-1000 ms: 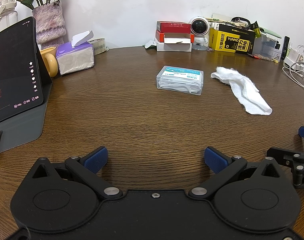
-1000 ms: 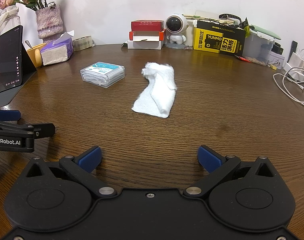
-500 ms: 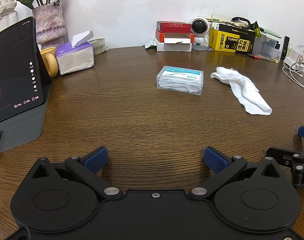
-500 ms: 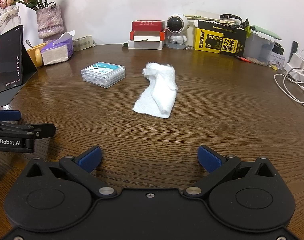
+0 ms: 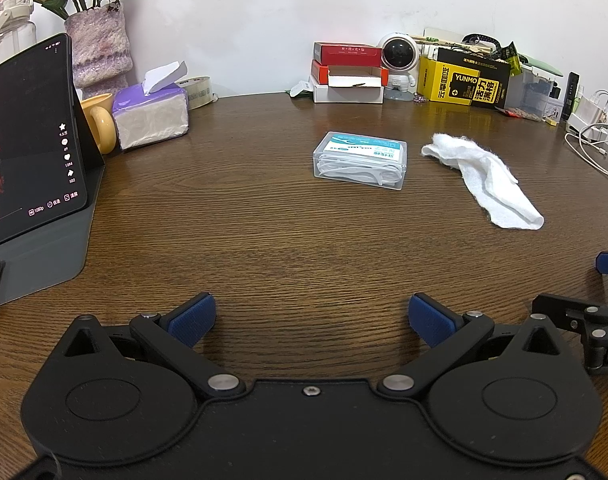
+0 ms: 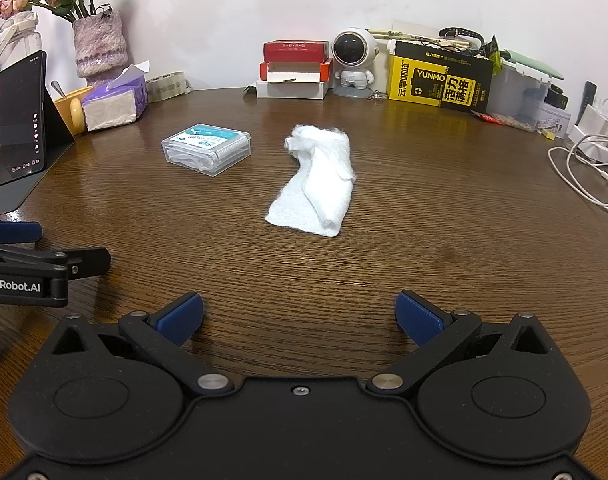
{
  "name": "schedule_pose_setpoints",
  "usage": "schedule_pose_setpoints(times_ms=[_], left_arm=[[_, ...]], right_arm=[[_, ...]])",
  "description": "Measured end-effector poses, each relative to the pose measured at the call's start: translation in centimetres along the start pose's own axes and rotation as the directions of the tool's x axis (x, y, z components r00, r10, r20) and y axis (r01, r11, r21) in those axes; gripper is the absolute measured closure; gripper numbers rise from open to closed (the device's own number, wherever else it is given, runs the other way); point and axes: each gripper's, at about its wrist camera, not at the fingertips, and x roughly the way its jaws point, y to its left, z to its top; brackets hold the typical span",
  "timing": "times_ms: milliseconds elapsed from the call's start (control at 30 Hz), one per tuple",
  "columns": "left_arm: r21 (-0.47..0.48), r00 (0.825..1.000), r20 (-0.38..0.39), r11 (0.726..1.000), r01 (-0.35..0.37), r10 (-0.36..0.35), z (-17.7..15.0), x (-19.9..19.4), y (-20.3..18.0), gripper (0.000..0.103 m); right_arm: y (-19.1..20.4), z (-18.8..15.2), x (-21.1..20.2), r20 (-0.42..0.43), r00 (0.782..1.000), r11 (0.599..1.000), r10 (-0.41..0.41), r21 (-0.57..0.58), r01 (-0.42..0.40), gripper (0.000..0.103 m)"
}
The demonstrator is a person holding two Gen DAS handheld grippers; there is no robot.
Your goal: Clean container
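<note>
A small clear plastic container with a teal-and-white label and white contents lies closed on the brown wooden table. To its right lies a crumpled white cloth. My left gripper hovers low near the table's front edge, open and empty, well short of the container. My right gripper is open and empty too, facing the cloth from a distance. Each gripper shows at the edge of the other's view.
A tablet on a grey stand is at the left, with a yellow mug, tissue pack, tape roll and flower vase behind. Red-and-white boxes, an astronaut figure, a yellow box and white cables line the back and right.
</note>
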Motion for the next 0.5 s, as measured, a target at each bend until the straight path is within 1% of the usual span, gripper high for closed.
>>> schedule_pose_setpoints(times_ms=[500], left_arm=[[0.0, 1.0, 0.0, 1.0, 0.0, 0.0, -0.02, -0.03, -0.03, 0.0]], right_arm=[[0.04, 0.0, 0.03, 0.0, 1.0, 1.0, -0.001, -0.001, 0.001, 0.0]])
